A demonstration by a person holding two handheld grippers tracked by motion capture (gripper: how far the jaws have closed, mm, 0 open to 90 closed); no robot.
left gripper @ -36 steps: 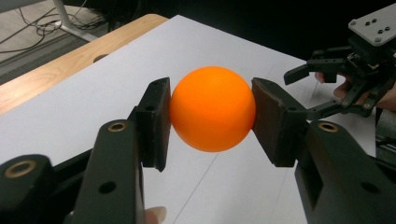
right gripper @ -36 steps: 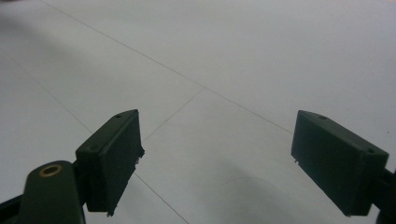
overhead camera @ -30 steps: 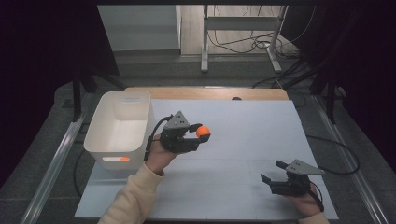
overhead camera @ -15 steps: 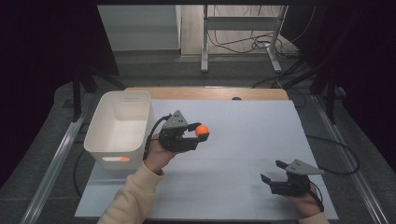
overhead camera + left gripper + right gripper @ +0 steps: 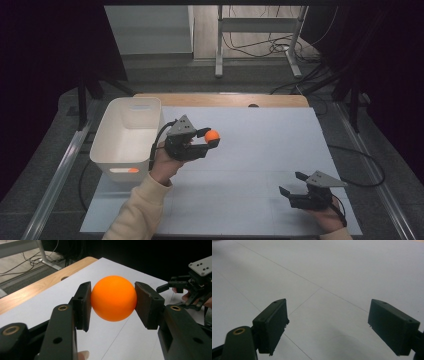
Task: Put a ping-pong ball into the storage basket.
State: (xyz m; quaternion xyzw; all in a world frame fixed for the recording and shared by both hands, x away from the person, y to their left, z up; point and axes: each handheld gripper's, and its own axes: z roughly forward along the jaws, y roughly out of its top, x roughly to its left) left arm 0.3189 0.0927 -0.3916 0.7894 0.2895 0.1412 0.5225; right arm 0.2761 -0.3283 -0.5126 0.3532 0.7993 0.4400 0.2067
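A white bin (image 5: 127,135) stands at the left edge of the worktop (image 5: 260,150), which is covered by a pale sheet with thin ruled lines. Its inside looks bare as far as the high view shows; an orange mark shows low on its near wall, though whether that is a label or something inside cannot be told.

Just beside the bin's right wall, the left tongs (image 5: 206,142) are held above the sheet in the person's left hand (image 5: 165,165), pointing to the right. Their jaws are clamped on an orange ball (image 5: 212,135), which the left gripper view shows pressed between the two black pads (image 5: 83,305), one on each side of the ball (image 5: 113,298), clear of the surface.

The right tongs (image 5: 292,183) sit low at the near right part of the worktop, well apart from the bin and the ball. Their jaws stand wide apart with nothing between them, over bare sheet.
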